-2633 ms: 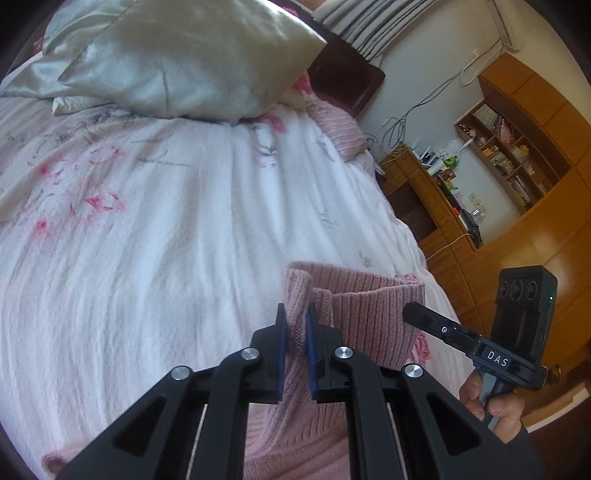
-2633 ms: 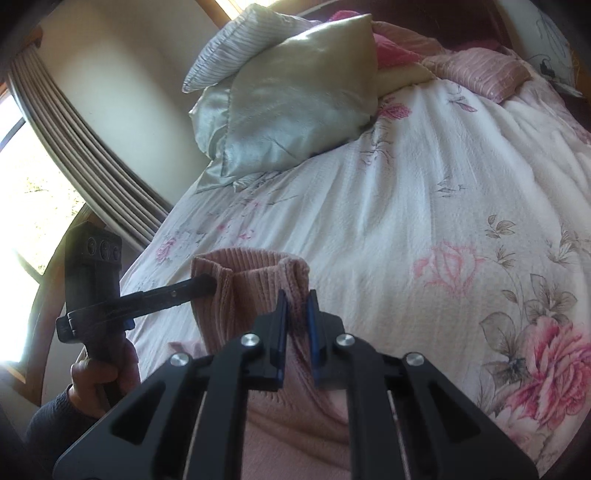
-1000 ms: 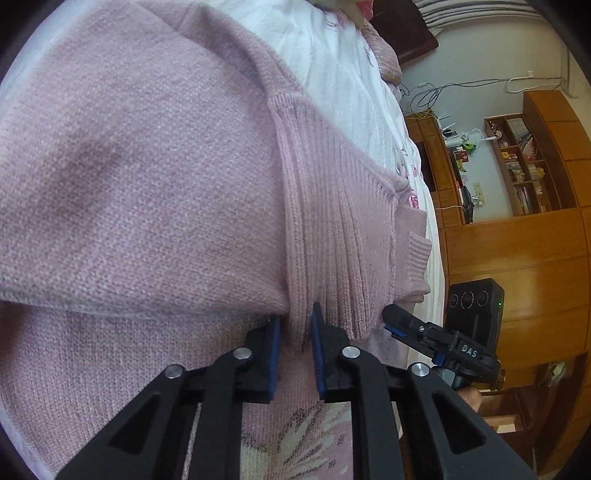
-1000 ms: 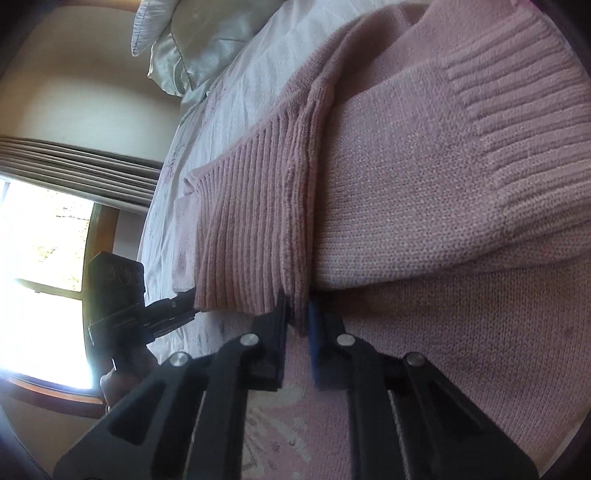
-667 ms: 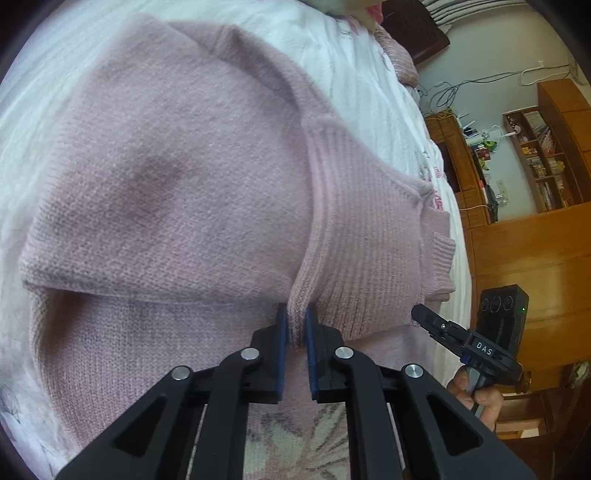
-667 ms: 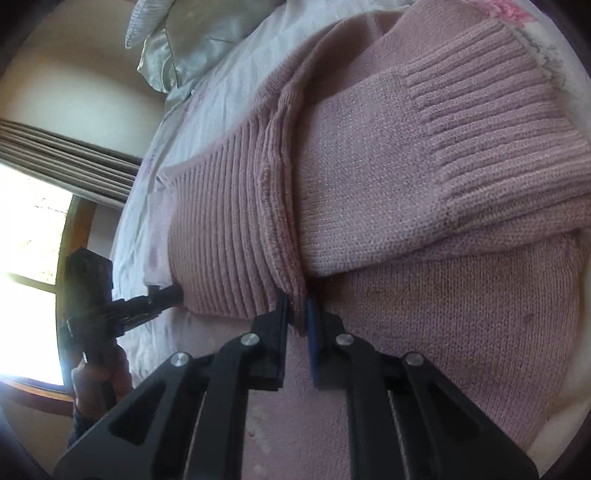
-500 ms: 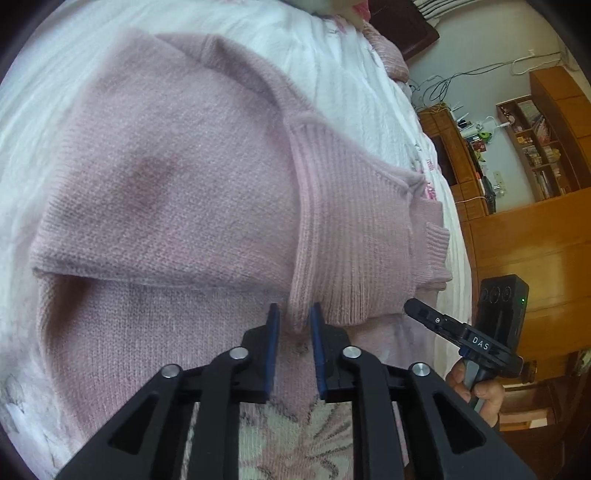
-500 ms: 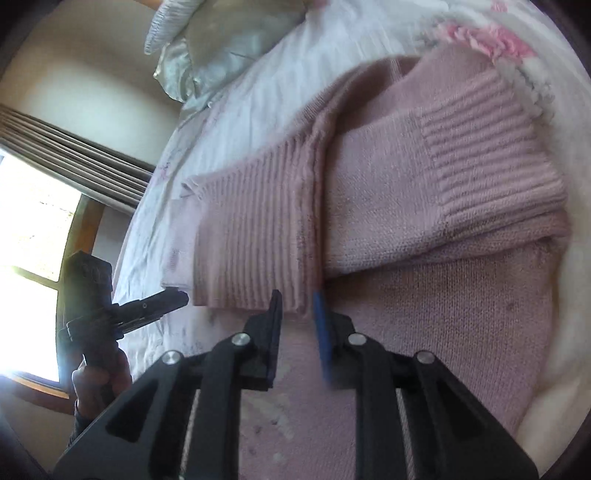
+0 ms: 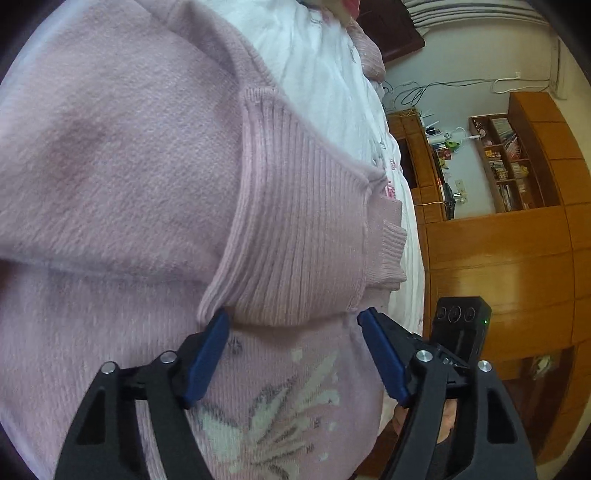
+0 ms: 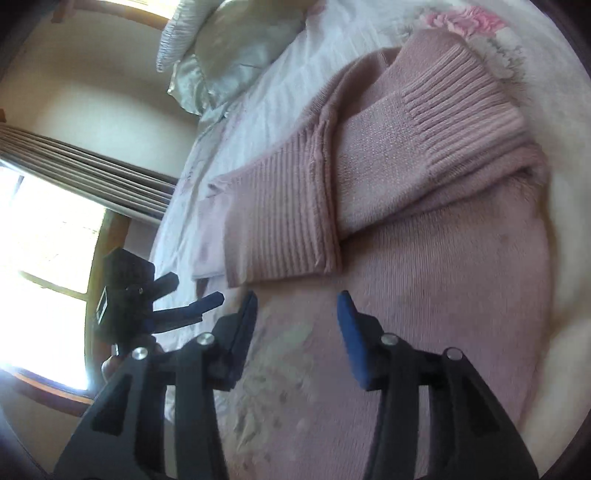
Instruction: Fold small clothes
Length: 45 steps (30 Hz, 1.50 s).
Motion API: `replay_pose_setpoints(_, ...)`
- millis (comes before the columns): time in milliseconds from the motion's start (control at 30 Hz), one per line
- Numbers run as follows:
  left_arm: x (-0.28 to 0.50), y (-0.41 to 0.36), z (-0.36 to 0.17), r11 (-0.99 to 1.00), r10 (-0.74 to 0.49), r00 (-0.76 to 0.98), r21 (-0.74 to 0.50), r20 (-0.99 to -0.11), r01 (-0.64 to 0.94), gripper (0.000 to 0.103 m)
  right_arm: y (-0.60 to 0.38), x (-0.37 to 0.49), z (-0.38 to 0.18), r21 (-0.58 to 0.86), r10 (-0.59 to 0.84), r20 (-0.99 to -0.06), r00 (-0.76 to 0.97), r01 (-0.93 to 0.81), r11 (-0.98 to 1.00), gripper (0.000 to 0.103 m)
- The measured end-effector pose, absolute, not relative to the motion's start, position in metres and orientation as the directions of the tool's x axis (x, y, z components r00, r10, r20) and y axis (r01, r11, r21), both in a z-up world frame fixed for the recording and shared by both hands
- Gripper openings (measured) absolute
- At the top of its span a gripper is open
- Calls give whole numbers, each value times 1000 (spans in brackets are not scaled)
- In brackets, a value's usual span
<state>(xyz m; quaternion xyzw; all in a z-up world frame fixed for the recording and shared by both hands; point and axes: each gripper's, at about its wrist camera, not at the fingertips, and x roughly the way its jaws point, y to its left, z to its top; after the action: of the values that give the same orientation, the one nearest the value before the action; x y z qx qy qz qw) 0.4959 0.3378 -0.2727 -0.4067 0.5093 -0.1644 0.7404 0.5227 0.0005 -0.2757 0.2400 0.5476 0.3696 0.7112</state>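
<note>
A pink knitted sweater (image 9: 122, 155) lies on the bed with its ribbed hem (image 9: 295, 236) folded over the body, which bears a white flower pattern (image 9: 273, 410). My left gripper (image 9: 293, 319) is open, its blue pads straddling the hem's near edge without holding it. In the right wrist view the same sweater (image 10: 443, 295) lies flat, ribbed hem (image 10: 280, 221) and a sleeve with a ribbed cuff (image 10: 454, 122) folded on top. My right gripper (image 10: 297, 301) stands open just short of the hem, holding nothing. The left gripper (image 10: 195, 295) shows at the left, also open.
The bed has a white sheet (image 9: 325, 74) with pink flowers (image 10: 465, 18). Silvery pillows (image 10: 236, 48) lie at its head. A window with curtains (image 10: 88, 177) is on one side, wooden shelves and cabinets (image 9: 517, 221) on the other. The right gripper's body (image 9: 461, 325) is held by a hand.
Both grippers carried the sweater's hem forward, laid it over the body, then opened and let it go. They have drawn back slightly from the fold.
</note>
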Motion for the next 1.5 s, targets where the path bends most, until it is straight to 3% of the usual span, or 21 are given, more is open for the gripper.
replay_pose_setpoints(100, 434, 350, -241, 605, -665, 470, -787, -580, -116, 98, -42, 466, -264, 763, 808, -579, 109, -276, 584, 45)
replay_pose_setpoints(267, 292, 377, -210, 642, -616, 522, -760, -590, -101, 99, -116, 355, -269, 745, 786, -605, 126, -259, 615, 49)
replay_pose_setpoints(500, 149, 405, -251, 614, -574, 513, -750, -638, -247, 99, -198, 272, -297, 789, 787, -591, 175, -79, 610, 58)
replay_pose_setpoints(700, 137, 403, -300, 539, -631, 475, -787, -613, -300, 99, -218, 269, -329, 812, 804, -579, 135, 8, 583, 61)
replay_pose_setpoints(1067, 160, 384, -342, 483, -723, 371, -811, -582, -330, 99, -186, 292, -351, 755, 757, -652, 43, -57, 654, 61)
replay_pose_setpoints(1167, 161, 386, -345, 454, -737, 381, -826, -558, -334, 98, -177, 292, -354, 781, 784, -621, 6, -78, 620, 58)
replay_pose_setpoints(1267, 159, 386, -342, 468, -730, 381, -821, -567, -326, 84, -174, 295, -354, 795, 798, -603, -6, -90, 600, 57)
replay_pose_setpoints(1433, 160, 391, -350, 470, -730, 369, -814, -576, -340, 71, -179, 300, -363, 827, 828, -561, -13, -44, 560, 55)
replay_pose_setpoints(1467, 160, 390, -350, 472, -731, 366, -814, -576, -337, 64, -177, 300, -363, 834, 834, -551, -17, -42, 550, 55)
replay_pose_setpoints(1500, 158, 389, -351, 476, -731, 361, -811, -580, -339, 46, -176, 299, -363, 843, 843, -537, -21, -38, 536, 53)
